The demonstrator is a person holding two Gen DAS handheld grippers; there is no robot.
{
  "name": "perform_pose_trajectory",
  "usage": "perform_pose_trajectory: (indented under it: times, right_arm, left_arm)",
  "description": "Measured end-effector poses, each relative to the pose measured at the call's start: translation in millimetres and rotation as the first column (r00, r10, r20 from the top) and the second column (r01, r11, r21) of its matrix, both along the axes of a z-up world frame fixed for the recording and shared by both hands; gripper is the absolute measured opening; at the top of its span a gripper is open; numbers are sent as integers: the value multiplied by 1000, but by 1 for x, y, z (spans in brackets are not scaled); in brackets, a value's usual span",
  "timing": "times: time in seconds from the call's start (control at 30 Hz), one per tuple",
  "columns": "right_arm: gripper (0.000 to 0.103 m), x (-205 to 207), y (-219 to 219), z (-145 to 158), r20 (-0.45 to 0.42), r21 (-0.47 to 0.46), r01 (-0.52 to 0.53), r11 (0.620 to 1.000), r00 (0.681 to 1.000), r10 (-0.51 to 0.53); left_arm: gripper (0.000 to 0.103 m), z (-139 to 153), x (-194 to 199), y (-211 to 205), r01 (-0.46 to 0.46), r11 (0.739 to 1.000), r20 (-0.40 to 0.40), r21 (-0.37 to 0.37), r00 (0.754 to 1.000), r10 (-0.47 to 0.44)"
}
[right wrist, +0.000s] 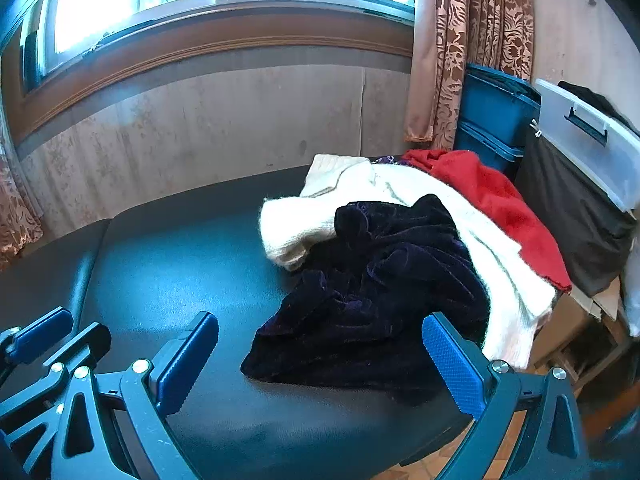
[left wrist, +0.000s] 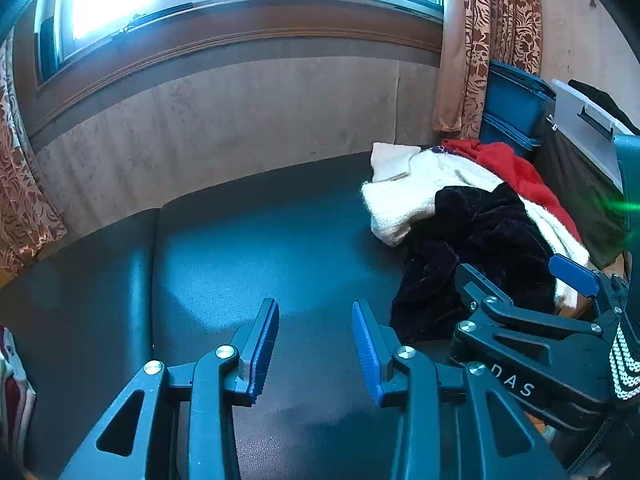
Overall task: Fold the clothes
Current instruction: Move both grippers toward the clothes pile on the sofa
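Blue bins (right wrist: 494,120) stacked, contents hidden; left gripper (left wrist: 316,350), right gripper (right wrist: 320,364) both agape, empty.

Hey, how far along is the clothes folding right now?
Nothing looks folded yet. The dark velvet garment, white knit sweater and red garment lie crumpled in one pile on the black table. Nothing is in hand: the left claw and right claw are open and empty. All the folding remains.
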State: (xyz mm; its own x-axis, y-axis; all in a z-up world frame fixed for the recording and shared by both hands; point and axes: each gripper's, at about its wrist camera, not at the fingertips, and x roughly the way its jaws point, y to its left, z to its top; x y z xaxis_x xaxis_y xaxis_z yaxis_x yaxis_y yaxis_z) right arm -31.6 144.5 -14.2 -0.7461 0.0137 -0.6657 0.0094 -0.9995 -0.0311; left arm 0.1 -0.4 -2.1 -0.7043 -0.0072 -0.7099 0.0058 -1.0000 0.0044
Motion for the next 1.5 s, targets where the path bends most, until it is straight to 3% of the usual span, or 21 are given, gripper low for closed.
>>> perform_pose_trajectory:
  times: [0.3,0.57,0.77,1.0,1.13,1.17,1.3,1.37,1.43,1.5]
  right_arm:
    - [103,2,3,-8,-1,-13,-5,1000,1000,5]
    - [103,1,5,-20,25,-90,-70,994,997,72]
    - [103,-3,20,-40,102,-225,-87,971,989,112]
    - [103,-2,62,-39,77,-270,-30,962,996,53]
    - [103,-9,91,-25,46,-326,16,945,999,-1]
    - [103,-12,96,-21,40,-345,21,938,999,-8]
    - [103,-30,114,-13,28,-461,18,887,1000,-6]
    - [103,-41,122,-13,22,-463,40,886,999,-34]
    - [103,-61,127,-22,45,-457,42,888,999,-24]
    - [103,-79,129,-35,99,-506,60,860,995,-12]
  left_arm:
    - [39,-13,0,-3,-12,1000,24,-10,1000,12]
    - [41,-34,-1,-10,-23,999,66,-24,998,25]
    - [43,-68,-5,-23,-31,998,143,-50,989,38]
    - [43,-116,-5,-52,-85,996,259,-27,962,89]
    - [45,-122,4,-62,-96,995,239,-2,967,93]
    - [48,-122,5,-64,-97,995,236,3,967,94]
    - [76,-127,17,-68,-72,996,216,52,975,60]
    - [84,-128,24,-66,-51,997,205,49,978,40]
    - [84,-128,30,-65,-38,998,195,43,980,29]
    - [86,-128,36,-68,-48,997,188,67,982,34]
